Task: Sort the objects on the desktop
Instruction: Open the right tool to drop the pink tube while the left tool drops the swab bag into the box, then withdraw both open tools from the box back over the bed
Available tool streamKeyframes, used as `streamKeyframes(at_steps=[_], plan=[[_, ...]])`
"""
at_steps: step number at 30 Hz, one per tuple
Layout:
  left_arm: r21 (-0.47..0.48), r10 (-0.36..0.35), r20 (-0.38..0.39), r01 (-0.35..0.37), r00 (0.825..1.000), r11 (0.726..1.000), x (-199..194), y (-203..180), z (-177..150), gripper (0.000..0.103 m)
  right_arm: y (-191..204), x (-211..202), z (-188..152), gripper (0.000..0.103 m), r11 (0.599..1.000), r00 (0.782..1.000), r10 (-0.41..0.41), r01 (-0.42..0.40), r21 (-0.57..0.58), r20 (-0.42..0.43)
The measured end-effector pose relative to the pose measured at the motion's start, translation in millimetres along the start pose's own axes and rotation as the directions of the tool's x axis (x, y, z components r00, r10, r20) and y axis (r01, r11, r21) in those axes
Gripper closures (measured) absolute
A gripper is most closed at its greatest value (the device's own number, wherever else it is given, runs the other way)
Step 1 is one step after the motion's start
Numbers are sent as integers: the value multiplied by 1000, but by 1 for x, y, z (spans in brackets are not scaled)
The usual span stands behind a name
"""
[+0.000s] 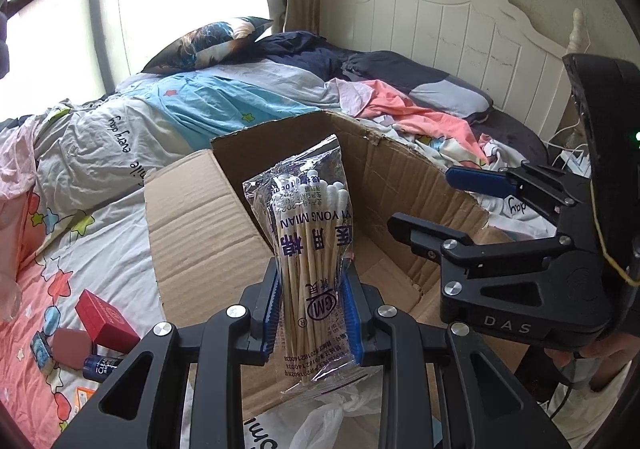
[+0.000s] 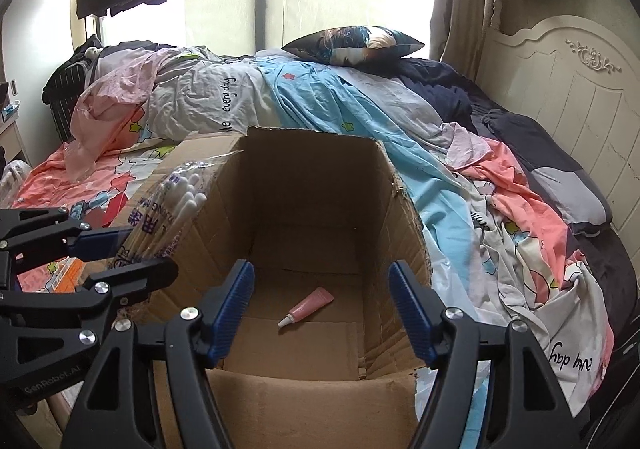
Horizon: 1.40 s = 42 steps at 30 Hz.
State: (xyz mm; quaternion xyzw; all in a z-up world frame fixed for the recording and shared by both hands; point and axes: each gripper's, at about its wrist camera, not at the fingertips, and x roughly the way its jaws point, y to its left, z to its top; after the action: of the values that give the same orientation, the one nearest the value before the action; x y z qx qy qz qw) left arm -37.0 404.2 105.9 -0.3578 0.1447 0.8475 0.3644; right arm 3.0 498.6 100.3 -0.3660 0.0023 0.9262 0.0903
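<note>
Between the blue pads of the left gripper [image 1: 312,313]: one clear packet of cotton swabs [image 1: 310,249], wooden sticks with white tips, blue print on the wrapper. It stands upright, clamped near its lower half, held over the near left edge of the cardboard box [image 2: 320,185].

Cardboard box: open-topped, flaps folded outward, one wall torn along its upper edge. It sits on the bed [image 2: 520,177]. On its floor lies one small pink tube [image 2: 308,307] with a white cap, on its side, apart from the walls.

Right gripper [image 2: 322,309]: jaws parted to a middling width, nothing between the pads, poised above the box opening with the pink tube showing below the gap.

Left of the box, on the patterned bedding: a red box [image 1: 106,319], a dark pink compact [image 1: 74,347], a small dark blue bottle [image 1: 100,365], all close together.

Behind: a printed pillow [image 1: 208,43] and a white headboard [image 1: 440,21].
</note>
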Motion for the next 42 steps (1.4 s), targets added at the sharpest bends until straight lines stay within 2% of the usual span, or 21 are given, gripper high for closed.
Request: streamKeyframes(at_steps=[5, 9, 19, 21, 22, 23, 24, 25, 26, 28, 30, 42], plan=[[11, -26, -2, 26, 1000, 1000, 4, -5, 5, 75, -9, -2, -3, 37, 1000, 1000, -11, 11, 11, 4], [47, 20, -12, -19, 1000, 999, 13, -13, 16, 75, -17, -2, -7, 37, 999, 1000, -22, 22, 28, 8], [70, 22, -5, -21, 1000, 997, 19, -29, 27, 75, -22, -1, -15, 37, 999, 999, -45, 45, 27, 8], [62, 33, -8, -33, 999, 998, 21, -29, 26, 69, -23, -1, -16, 37, 998, 998, -64, 64, 21, 7], [54, 53, -2, -53, 999, 997, 20, -28, 26, 57, -25, -1, -16, 37, 997, 997, -72, 72, 22, 6], [47, 73, 5, -73, 997, 996, 19, -27, 26, 36, -26, -1, -17, 37, 996, 996, -85, 85, 27, 6], [39, 93, 11, -93, 996, 995, 18, -26, 26, 25, -28, -2, -17, 37, 995, 995, -98, 98, 33, 5], [30, 111, 19, -112, 994, 993, 17, -25, 26, 3, -30, -2, -18, 37, 993, 994, -109, 109, 38, 5], [16, 121, 35, -122, 992, 992, 13, -22, 26, 0, -33, -3, -18, 37, 995, 996, -92, 92, 49, 3], [1, 114, 51, -114, 992, 993, 8, -19, 25, 0, -38, -4, -19, 37, 996, 998, -59, 58, 70, 0], [7, 101, 22, -101, 995, 995, 8, -19, 23, 0, -38, -6, -19, 37, 996, 999, -54, 54, 74, 4], [114, 144, 24, -145, 989, 983, -2, -39, 14, 0, -34, -10, -22, 37, 994, 997, -80, 80, 76, -4]])
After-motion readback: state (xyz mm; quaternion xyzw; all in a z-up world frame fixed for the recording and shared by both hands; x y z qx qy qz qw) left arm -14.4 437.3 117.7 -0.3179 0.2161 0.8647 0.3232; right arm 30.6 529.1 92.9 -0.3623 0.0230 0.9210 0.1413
